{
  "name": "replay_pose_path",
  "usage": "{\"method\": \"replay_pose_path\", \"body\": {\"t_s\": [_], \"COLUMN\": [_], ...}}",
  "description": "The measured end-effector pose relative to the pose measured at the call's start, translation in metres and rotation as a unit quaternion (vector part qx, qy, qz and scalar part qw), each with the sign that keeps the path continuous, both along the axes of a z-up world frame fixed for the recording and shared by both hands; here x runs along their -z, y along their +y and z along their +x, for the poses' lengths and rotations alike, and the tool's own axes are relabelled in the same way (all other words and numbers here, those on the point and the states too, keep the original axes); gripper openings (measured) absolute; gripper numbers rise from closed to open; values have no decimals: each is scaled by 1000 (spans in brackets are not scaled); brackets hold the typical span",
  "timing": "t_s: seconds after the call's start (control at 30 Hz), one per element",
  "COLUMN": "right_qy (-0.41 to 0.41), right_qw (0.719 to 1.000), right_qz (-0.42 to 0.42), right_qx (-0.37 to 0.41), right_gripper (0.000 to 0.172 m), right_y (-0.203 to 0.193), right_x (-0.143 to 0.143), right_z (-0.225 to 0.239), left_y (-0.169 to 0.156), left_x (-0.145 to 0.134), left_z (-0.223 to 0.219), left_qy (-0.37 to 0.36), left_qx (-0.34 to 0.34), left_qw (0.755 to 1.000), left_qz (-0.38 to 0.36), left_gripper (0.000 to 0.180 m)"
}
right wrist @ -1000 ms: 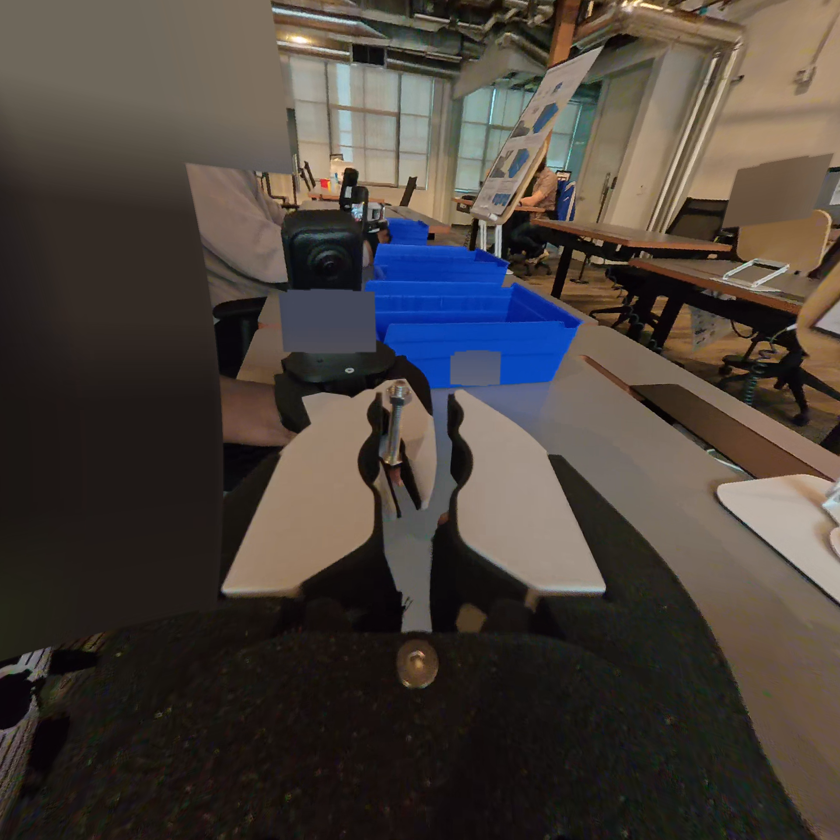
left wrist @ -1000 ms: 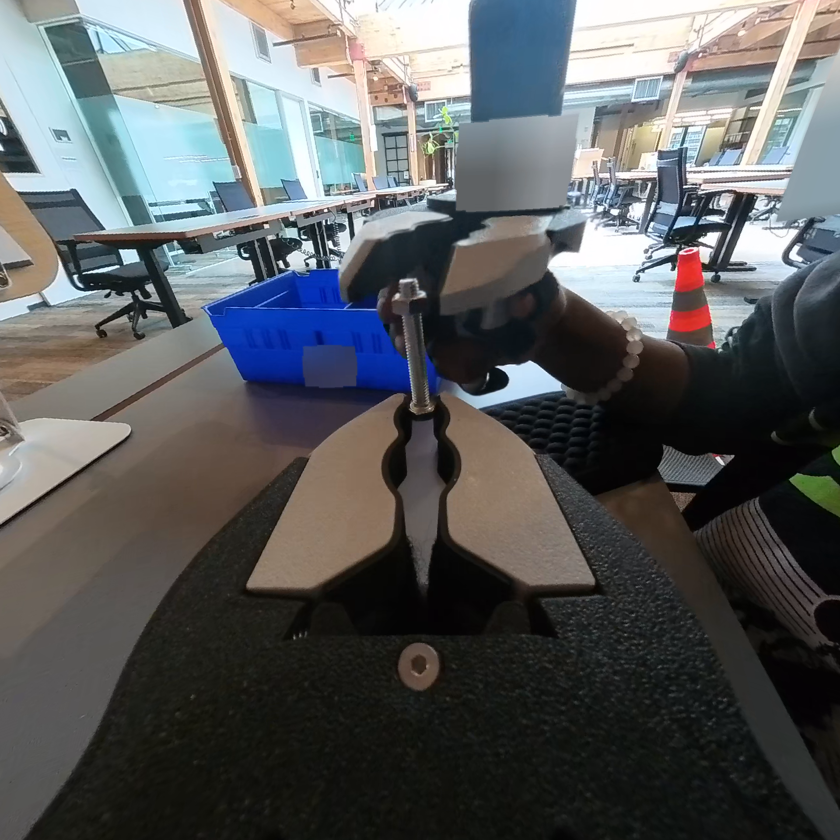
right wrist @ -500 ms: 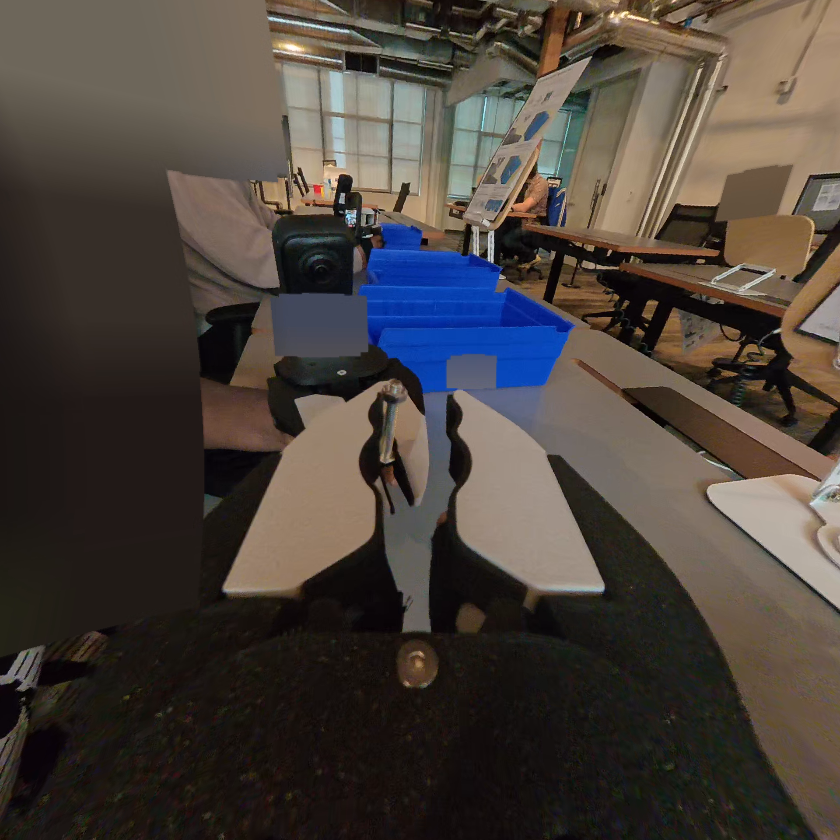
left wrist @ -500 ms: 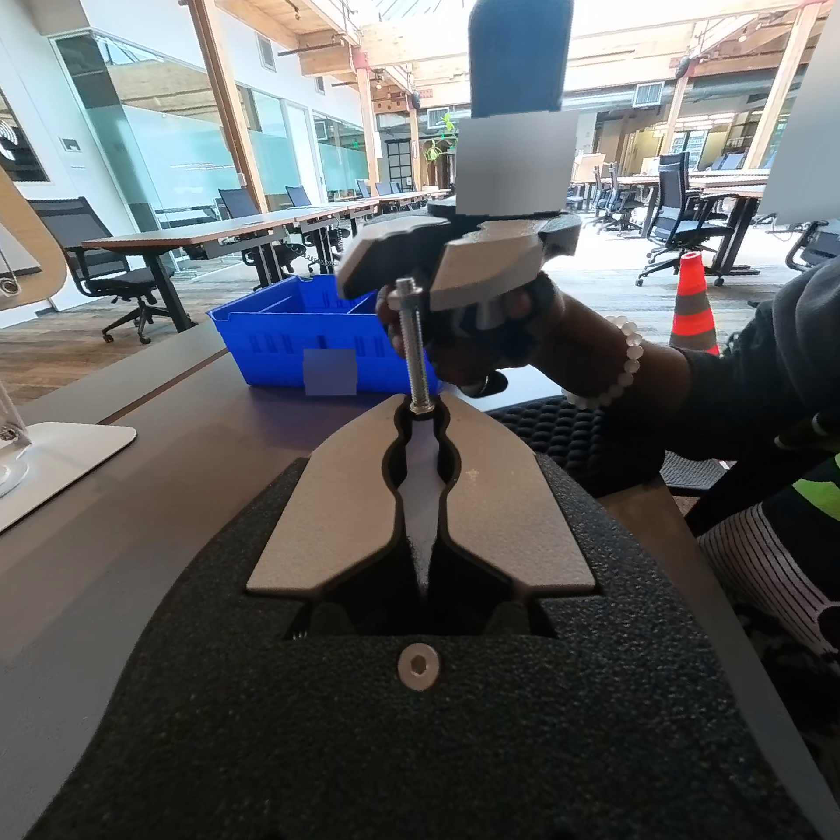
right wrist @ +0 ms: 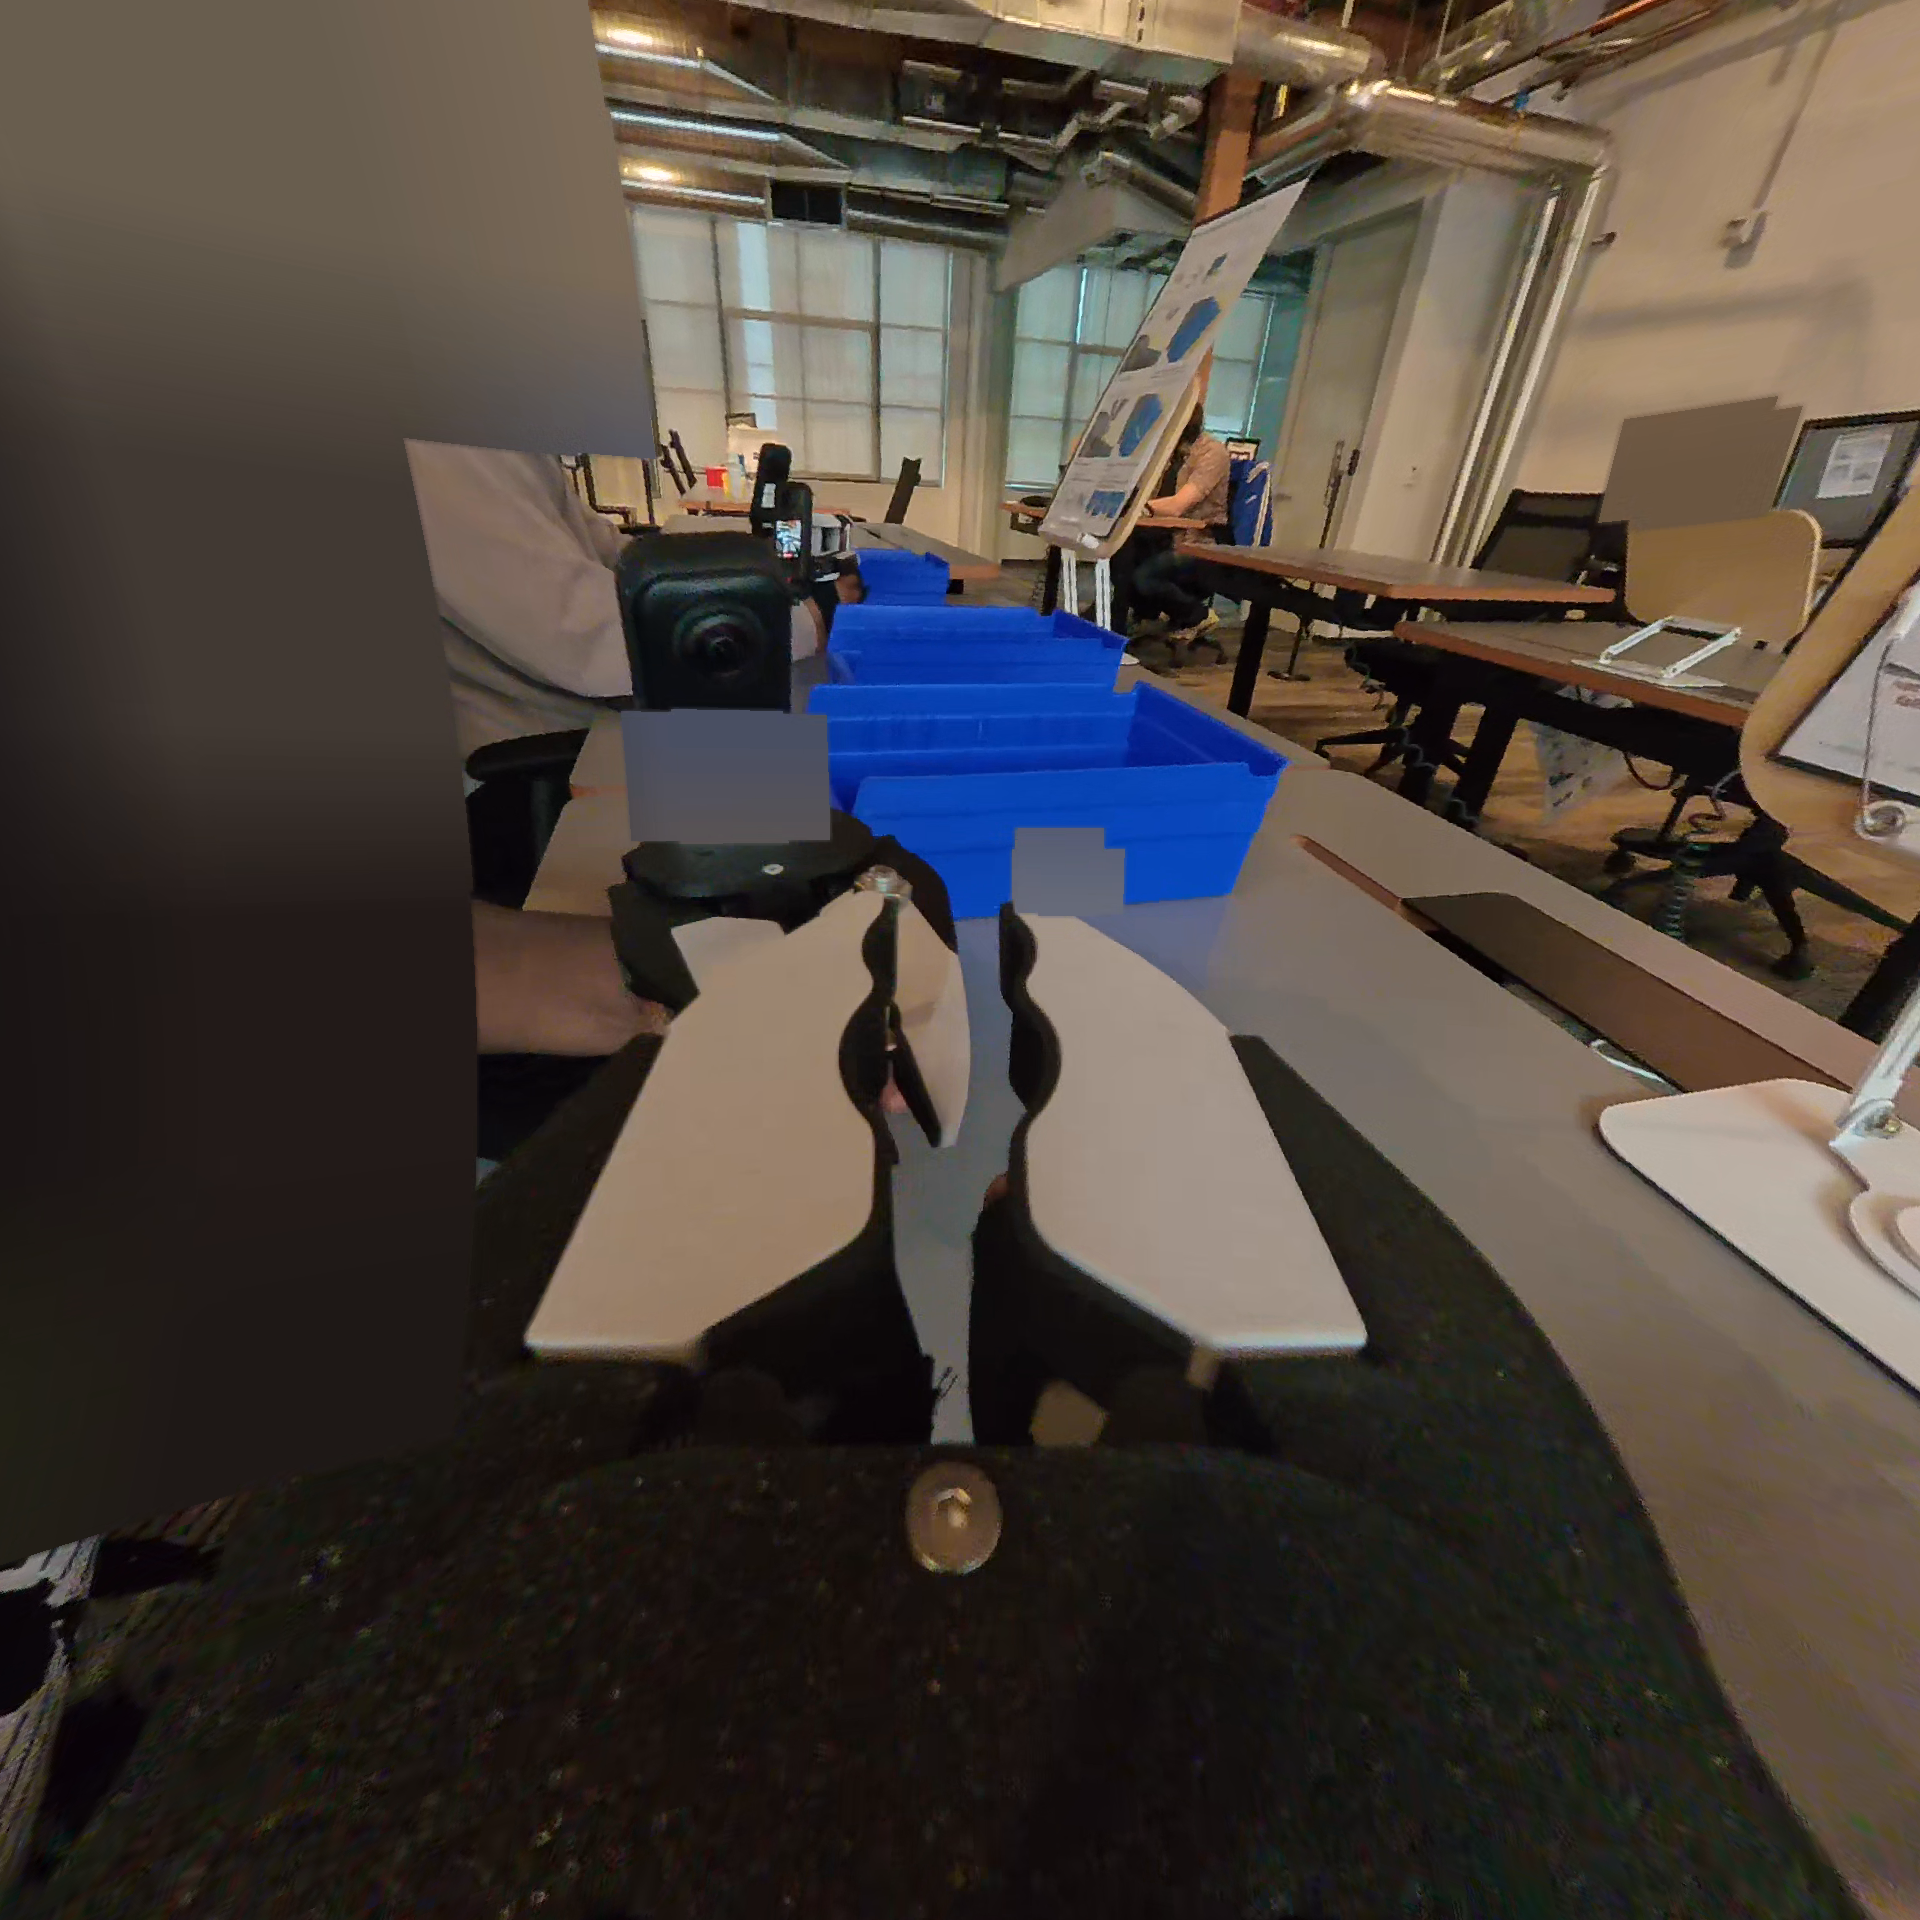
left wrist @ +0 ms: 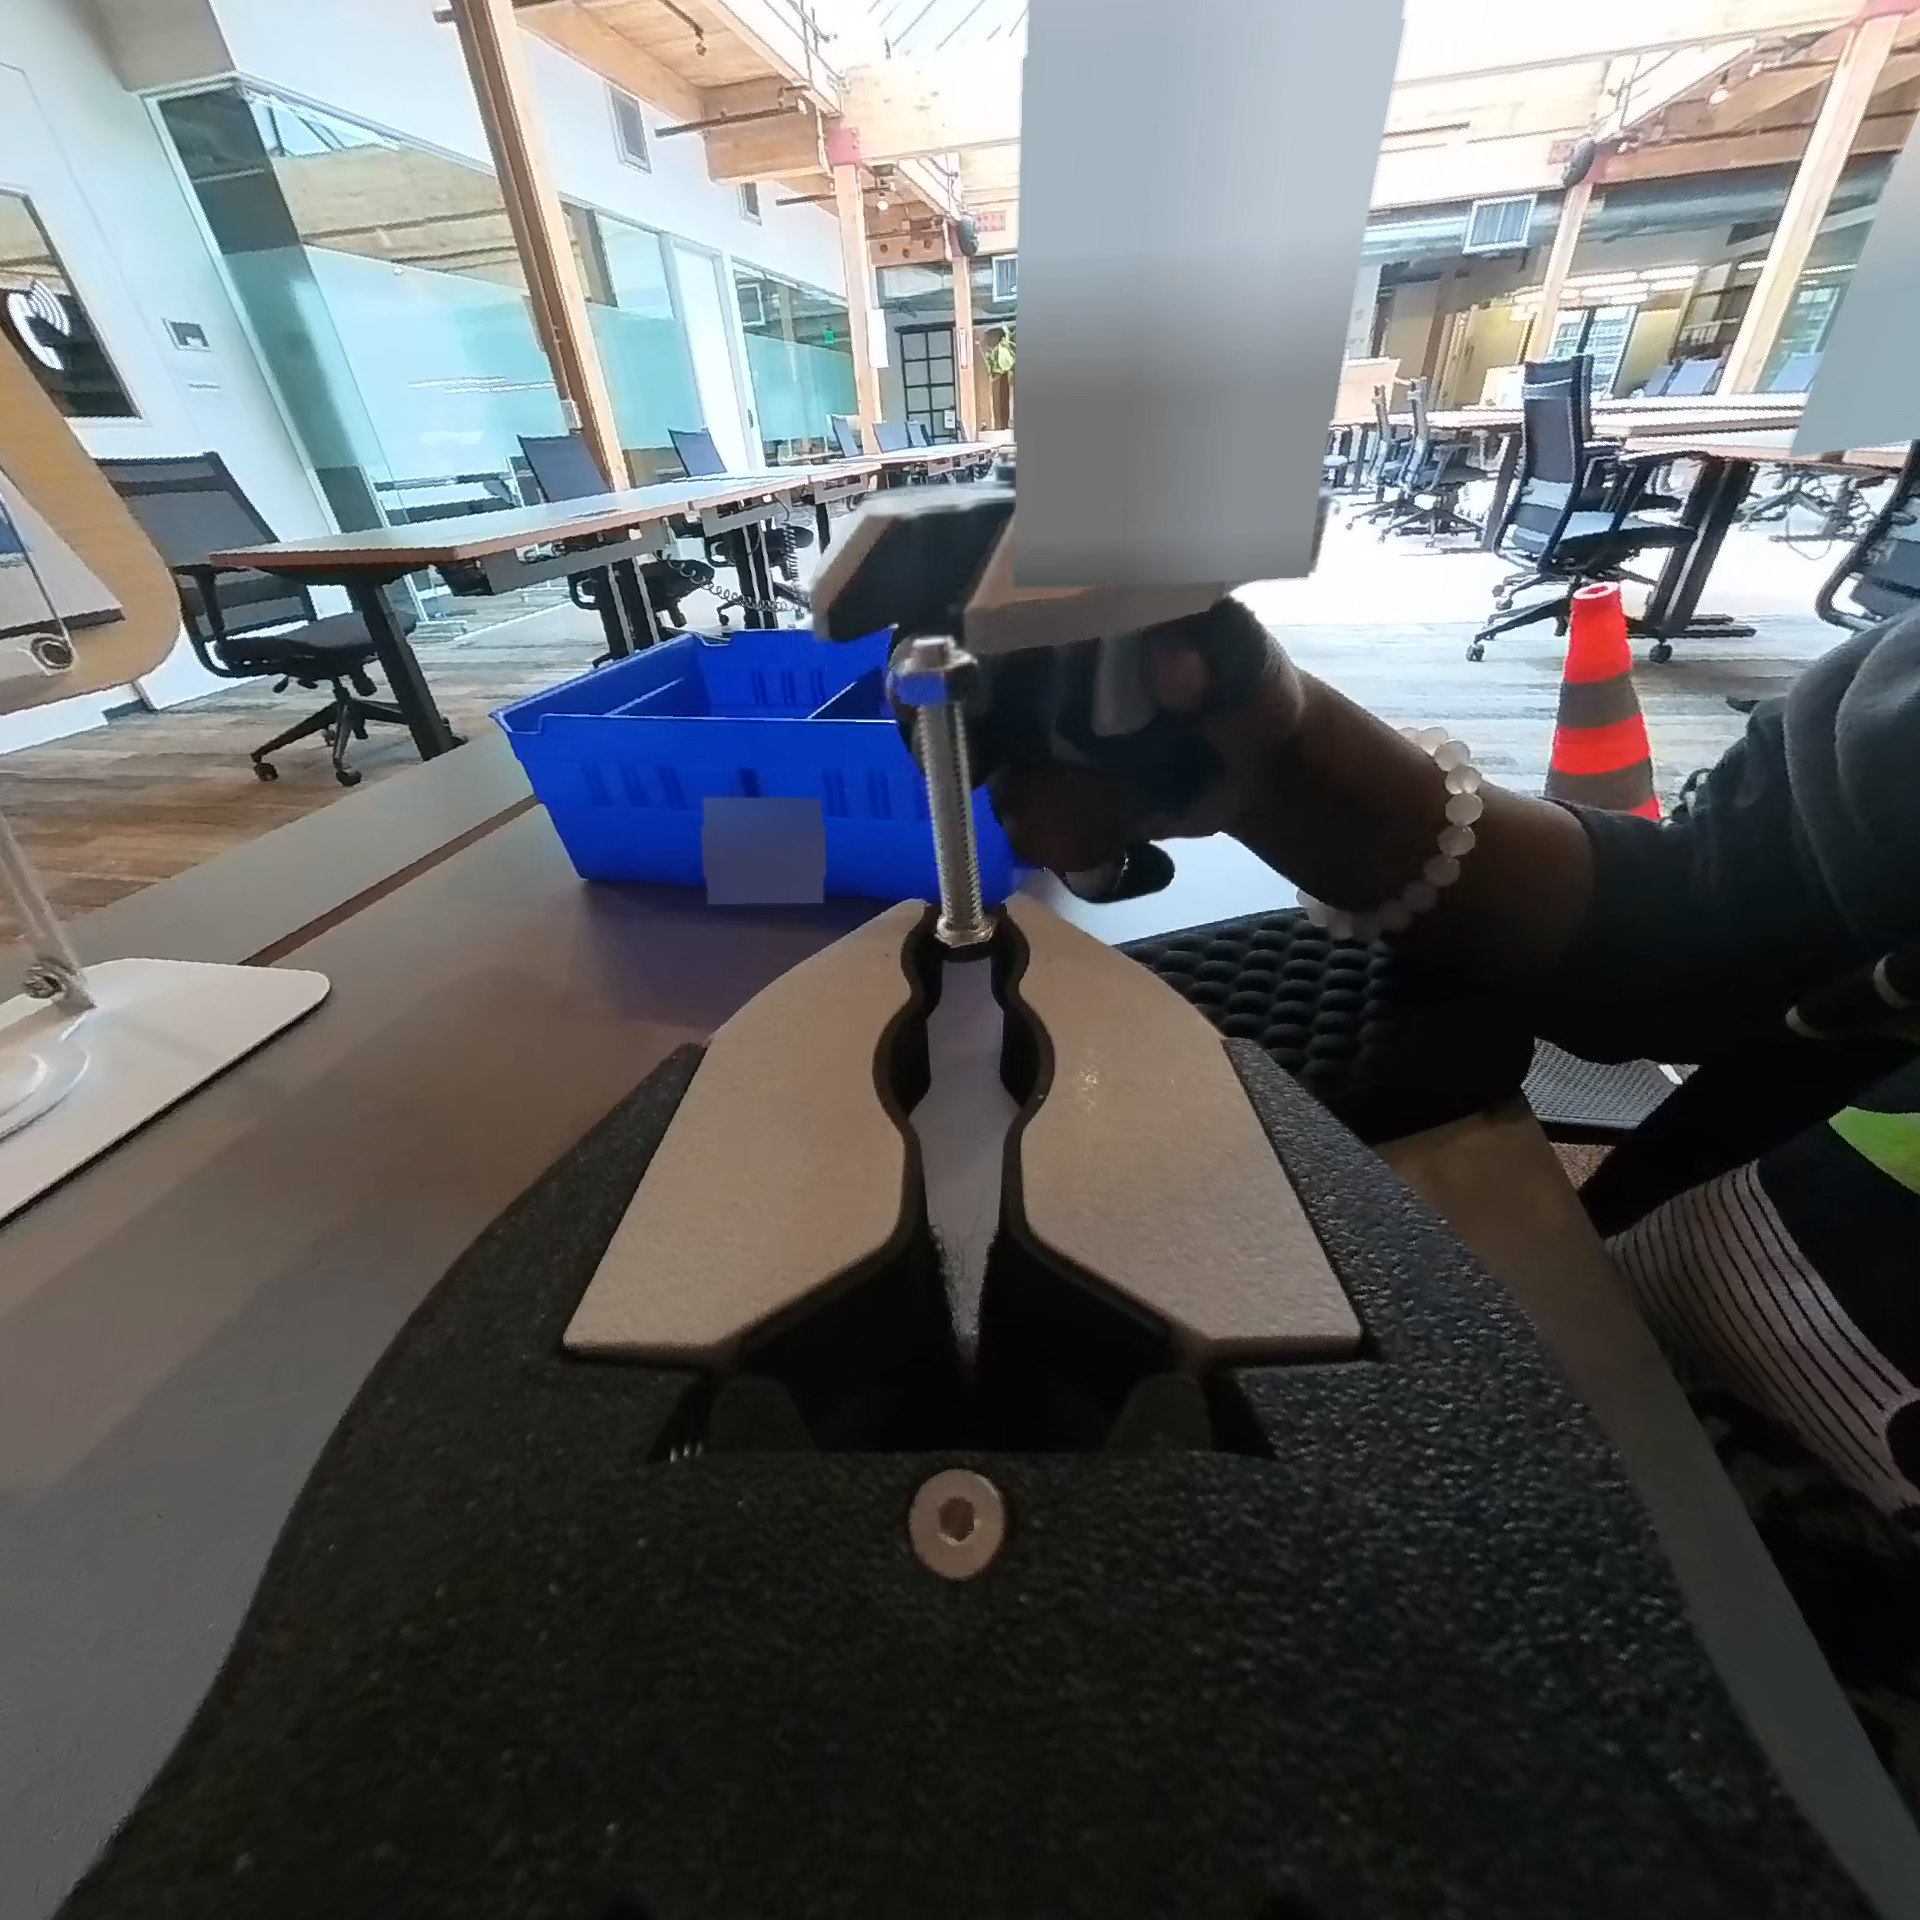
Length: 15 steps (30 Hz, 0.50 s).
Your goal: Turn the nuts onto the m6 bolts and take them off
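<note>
in an open office, over a grey desk with a blue bin at its far side, the left gripper clamps the head of an m6 bolt, likely to hold it upright and steady. the right gripper stands parted just right of the nut at the bolt's top, gripping nothing, seemingly placed to take and turn it.

Blue bins, orange cone, office chairs nearby.

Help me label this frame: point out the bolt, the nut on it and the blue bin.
bolt (left wrist: 954, 790): left wrist view, mid threaded shaft.
nut (left wrist: 928, 665): left wrist view, its side, at the bolt's top.
blue bin (left wrist: 623, 790): left wrist view, front wall.
</note>
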State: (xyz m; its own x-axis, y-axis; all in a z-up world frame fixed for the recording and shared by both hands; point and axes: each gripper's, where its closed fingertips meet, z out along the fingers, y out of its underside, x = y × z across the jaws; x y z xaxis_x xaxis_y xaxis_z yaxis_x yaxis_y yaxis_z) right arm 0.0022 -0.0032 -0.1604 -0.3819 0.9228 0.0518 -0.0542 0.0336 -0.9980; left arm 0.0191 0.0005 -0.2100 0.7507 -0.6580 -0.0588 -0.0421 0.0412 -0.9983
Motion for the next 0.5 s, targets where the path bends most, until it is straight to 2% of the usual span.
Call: {"method": "replay_pose_path", "body": {"t_s": [0.13,0.33,0.5], "right_qy": [-11,3,-7], "right_qw": [1000,1000,1000], "right_qz": [22,-2,20], "right_qx": [-13,2,-12], "right_gripper": [29,18,28], "right_y": [-14,1,-13], "right_x": [4,-1,2], "right_z": [-6,0,-5], "left_y": [0,0,0], "left_x": [2,-1,1], "left_z": [2,0,3], "left_qy": [4,-1,4], "left_qx": [3,0,3], "left_qw": [1000,1000,1000], "left_qz": [-2,2,0], "left_gripper": [9,8,8]}}
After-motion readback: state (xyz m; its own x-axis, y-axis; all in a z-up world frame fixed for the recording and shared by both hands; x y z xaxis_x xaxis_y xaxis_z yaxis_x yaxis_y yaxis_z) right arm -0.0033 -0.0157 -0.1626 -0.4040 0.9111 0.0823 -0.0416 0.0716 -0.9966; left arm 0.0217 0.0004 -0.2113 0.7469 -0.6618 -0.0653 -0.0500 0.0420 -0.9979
